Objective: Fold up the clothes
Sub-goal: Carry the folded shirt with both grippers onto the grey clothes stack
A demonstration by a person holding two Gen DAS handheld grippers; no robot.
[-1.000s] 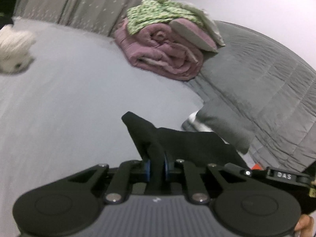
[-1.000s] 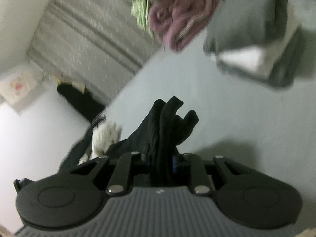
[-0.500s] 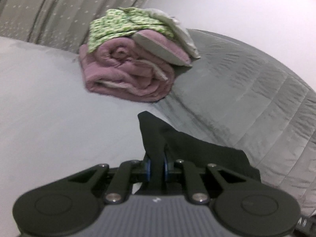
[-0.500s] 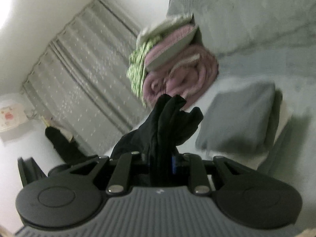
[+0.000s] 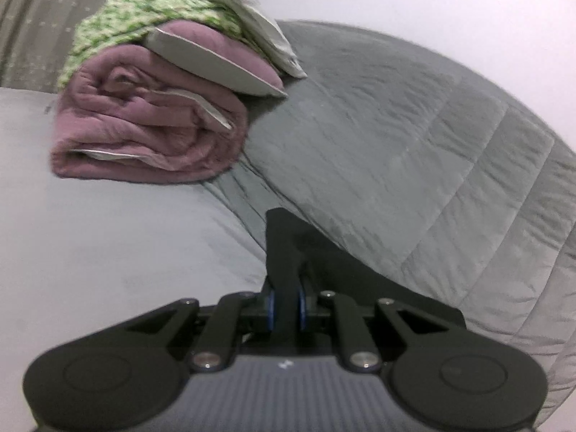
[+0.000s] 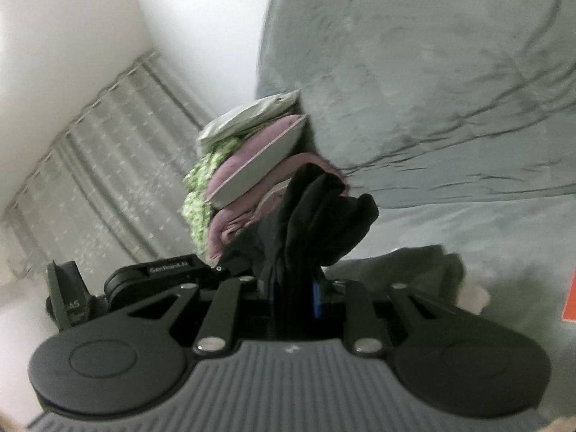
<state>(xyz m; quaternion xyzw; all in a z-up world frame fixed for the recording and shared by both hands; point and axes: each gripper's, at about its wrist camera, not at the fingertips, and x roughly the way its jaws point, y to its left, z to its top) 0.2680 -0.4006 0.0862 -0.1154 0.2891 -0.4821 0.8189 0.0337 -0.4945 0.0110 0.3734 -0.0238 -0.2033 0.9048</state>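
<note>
A black garment (image 5: 288,248) is pinched flat between the blue pads of my left gripper (image 5: 286,307), which is shut on it; the cloth trails off to the right over the bed. My right gripper (image 6: 293,295) is shut on a thick bunched part of the same black garment (image 6: 324,216), which sticks up in folds past its fingers. The left gripper's body (image 6: 158,280) shows at the lower left of the right wrist view, close beside the right one.
A rolled mauve blanket (image 5: 151,133) topped with green floral cloth (image 5: 144,10) lies on the pale grey bed sheet (image 5: 90,234). A grey quilted duvet (image 5: 414,151) covers the right side. Grey curtains (image 6: 100,165) hang behind. An orange object (image 6: 568,295) shows at the right edge.
Both grippers carried the black garment sideways across the bed. The left view swung from the open sheet toward the duvet and blanket pile. The right view turned away from a folded grey item.
</note>
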